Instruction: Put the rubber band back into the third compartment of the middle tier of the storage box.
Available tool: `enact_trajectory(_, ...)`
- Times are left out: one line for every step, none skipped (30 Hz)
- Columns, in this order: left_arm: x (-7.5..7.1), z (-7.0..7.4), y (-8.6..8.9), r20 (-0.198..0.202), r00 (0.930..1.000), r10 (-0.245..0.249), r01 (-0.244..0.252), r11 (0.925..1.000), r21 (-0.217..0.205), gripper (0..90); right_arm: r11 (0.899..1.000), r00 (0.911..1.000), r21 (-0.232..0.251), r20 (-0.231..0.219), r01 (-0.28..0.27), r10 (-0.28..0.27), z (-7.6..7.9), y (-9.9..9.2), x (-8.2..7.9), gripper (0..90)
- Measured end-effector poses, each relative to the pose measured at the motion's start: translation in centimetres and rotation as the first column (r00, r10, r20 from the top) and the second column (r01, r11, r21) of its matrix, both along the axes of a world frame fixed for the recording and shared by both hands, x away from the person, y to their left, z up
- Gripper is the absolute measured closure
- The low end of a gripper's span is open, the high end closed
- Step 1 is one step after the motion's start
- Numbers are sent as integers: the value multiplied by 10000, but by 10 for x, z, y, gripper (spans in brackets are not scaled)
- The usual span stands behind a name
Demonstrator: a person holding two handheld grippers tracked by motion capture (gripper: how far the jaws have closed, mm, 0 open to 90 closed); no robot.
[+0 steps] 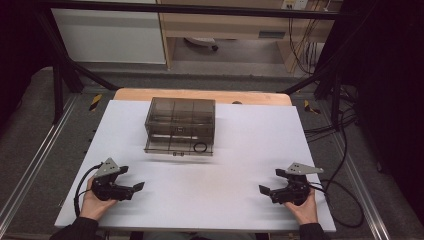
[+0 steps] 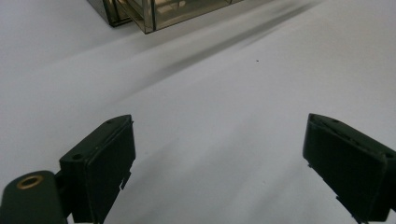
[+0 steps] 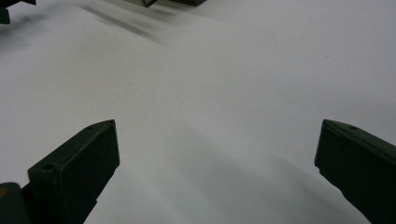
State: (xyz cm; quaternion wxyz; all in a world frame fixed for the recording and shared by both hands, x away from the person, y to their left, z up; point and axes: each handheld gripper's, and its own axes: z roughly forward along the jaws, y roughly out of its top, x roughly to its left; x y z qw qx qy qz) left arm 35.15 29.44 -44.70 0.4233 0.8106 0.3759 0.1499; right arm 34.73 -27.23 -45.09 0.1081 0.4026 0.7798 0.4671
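Note:
A smoky see-through drawer box [image 1: 180,120] stands at the middle back of the white table [image 1: 240,145]. Its lowest drawer is pulled out a little, and a black ring [image 1: 200,147] lies in it at the right. My left gripper [image 1: 131,178] rests near the front left, held by a hand, open and holding nothing. At the front right my right gripper [image 1: 271,181] is also open and holds nothing. In the left gripper view the left gripper [image 2: 219,149] has its jaws wide apart over bare table, with the box corner [image 2: 149,14] far ahead. The right gripper [image 3: 217,154] looks the same in its own view.
A wooden tabletop edge [image 1: 200,95] shows behind the white sheet. Black frame posts [image 1: 57,85] stand at the back corners. Cables [image 1: 345,200] trail off the right side. The left gripper's tip [image 3: 4,11] shows far off in the right gripper view.

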Motion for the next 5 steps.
enact_trajectory(0,0,0,5,10000,10,-10,10000,-10,91,10000,10000,-7,-10,-14,14,0,0,0,7)
enact_trajectory(0,0,0,7,10000,15,-15,10000,-15,90,10000,10000,-10,-7,-14,14,0,0,0,7)
enact_trajectory(0,0,0,5,10000,16,-16,10000,-14,91,10000,10000,-15,28,-19,19,0,0,0,7)
enact_trajectory(0,0,0,2,10000,11,-11,10000,-10,90,10000,10000,1,29,-16,16,0,0,0,7)
enact_trajectory(0,0,0,2,10000,6,-6,10000,-9,91,10000,10000,11,52,-3,3,0,0,0,6)
